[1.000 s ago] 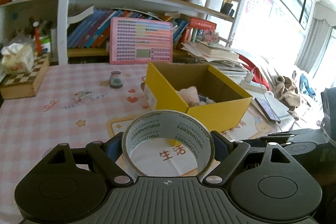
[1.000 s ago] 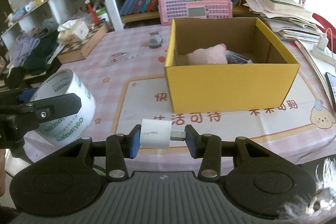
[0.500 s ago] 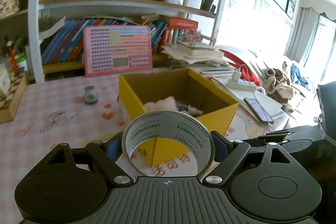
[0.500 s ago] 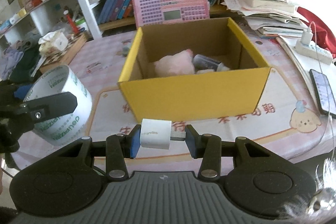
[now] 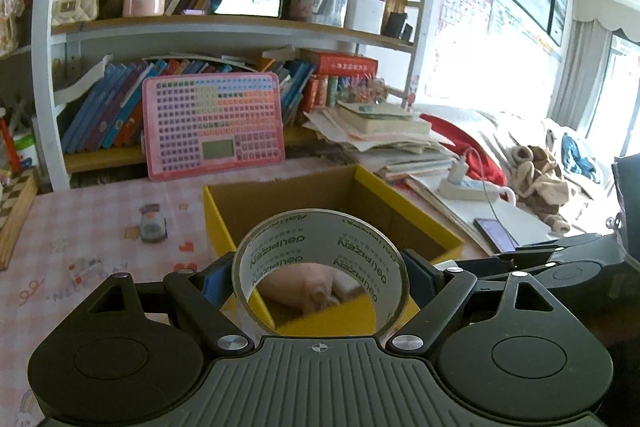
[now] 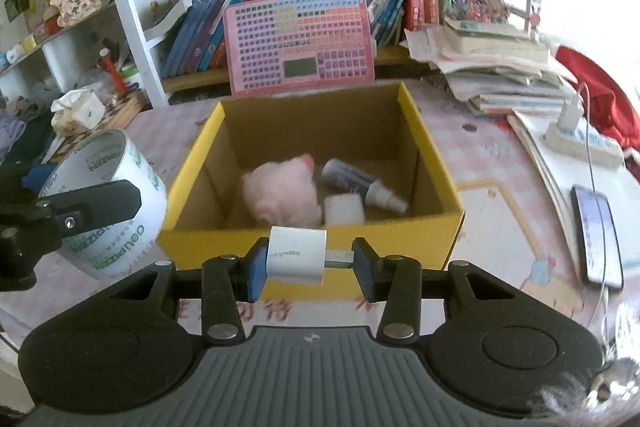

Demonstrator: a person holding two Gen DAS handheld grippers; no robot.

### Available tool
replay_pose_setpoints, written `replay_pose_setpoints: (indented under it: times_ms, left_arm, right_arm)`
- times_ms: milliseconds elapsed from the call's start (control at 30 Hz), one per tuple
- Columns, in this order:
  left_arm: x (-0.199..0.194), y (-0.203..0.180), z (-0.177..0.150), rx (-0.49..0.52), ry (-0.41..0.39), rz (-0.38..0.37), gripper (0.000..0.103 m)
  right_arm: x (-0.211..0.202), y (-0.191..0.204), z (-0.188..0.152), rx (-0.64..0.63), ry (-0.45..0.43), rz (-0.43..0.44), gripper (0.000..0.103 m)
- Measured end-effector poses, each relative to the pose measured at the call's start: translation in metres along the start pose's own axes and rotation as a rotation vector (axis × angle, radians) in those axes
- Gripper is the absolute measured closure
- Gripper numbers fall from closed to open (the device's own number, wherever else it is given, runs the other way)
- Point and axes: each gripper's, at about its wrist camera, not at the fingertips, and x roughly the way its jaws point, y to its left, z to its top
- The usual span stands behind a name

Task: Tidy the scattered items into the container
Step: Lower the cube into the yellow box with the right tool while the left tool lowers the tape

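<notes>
Yellow box [image 6: 312,239] faces both: left gripper [image 5: 320,277] clamps tape roll [image 5: 320,227], right gripper [image 6: 306,261] clamps white charger [image 6: 296,255]

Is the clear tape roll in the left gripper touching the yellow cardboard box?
Cannot tell. In the right wrist view the clear tape roll overlaps the yellow cardboard box at its left corner, showing no clear gap or contact.

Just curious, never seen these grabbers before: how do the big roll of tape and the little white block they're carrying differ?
The clear printed tape roll is a wide hollow ring; the small white charger block is a solid cube with a metal plug. The roll spreads the left gripper fingers far apart; the block and its plug need a narrower gap in the right gripper. Both are held off the table near the yellow cardboard box.
</notes>
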Motion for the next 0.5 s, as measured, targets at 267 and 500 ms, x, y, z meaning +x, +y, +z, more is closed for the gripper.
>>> replay_pose_setpoints:
  times_ms: [267, 500]
  left_arm:
    - [0.039, -0.007, 0.013, 0.01, 0.004, 0.071, 0.016]
    - [0.081, -0.016, 0.016, 0.06, 0.055, 0.105, 0.016]
  right_arm:
    - [0.026, -0.032, 0.031, -0.017, -0.011, 0.03, 0.062]
    - [0.061, -0.05, 0.064, -0.021, -0.004, 0.085, 0.062]
